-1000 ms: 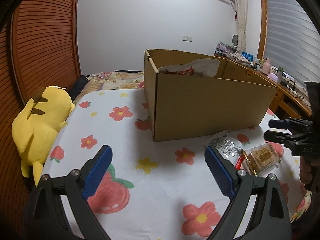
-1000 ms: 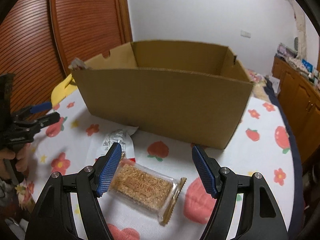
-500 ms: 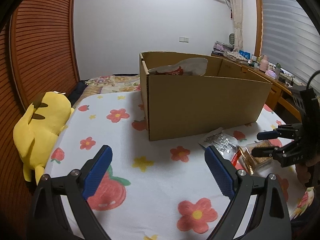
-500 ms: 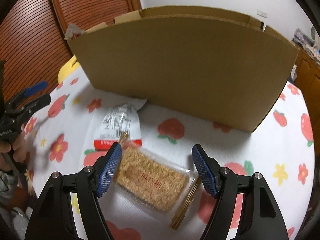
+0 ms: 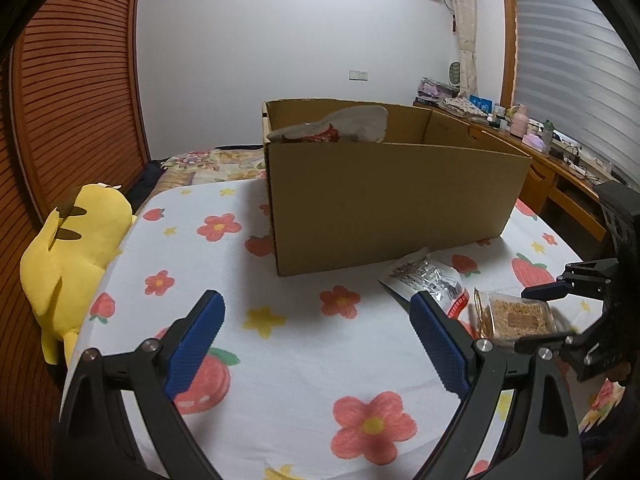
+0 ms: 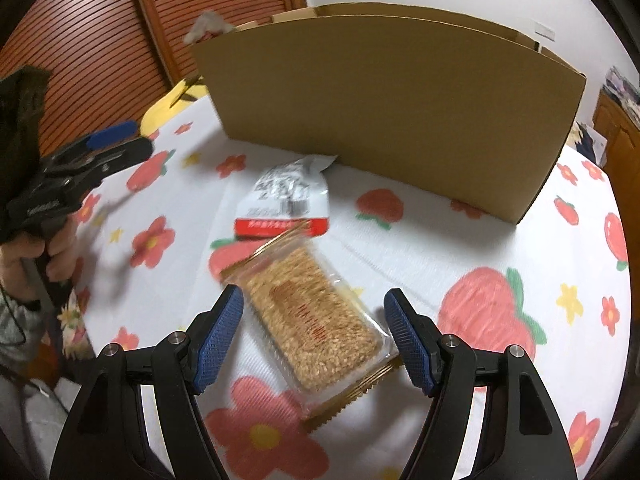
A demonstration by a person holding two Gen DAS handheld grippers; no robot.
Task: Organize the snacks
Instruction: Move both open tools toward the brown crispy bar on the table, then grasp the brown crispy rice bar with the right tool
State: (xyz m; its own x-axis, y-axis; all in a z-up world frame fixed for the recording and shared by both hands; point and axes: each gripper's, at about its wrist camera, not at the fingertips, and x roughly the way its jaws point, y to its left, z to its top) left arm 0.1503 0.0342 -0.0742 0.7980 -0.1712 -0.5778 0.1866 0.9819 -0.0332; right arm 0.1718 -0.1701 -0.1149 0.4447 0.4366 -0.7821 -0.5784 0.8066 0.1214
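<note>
Right gripper [image 6: 314, 330] jaws wide open straddling the cracker pack [image 6: 316, 320] on the bed near its front edge, lined up to grab for the box [image 6: 384, 108]; left gripper [image 5: 316, 344] open, empty, parked clear.

2 snack packs [image 6: 312, 320] before box [image 6: 392, 112], on bedspread [image 5: 288, 360].

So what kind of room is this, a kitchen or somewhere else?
Most likely a bedroom: a bed with a fruit-and-flower sheet, a yellow plush toy beside it, and a cluttered wooden desk under a blinded window.
</note>
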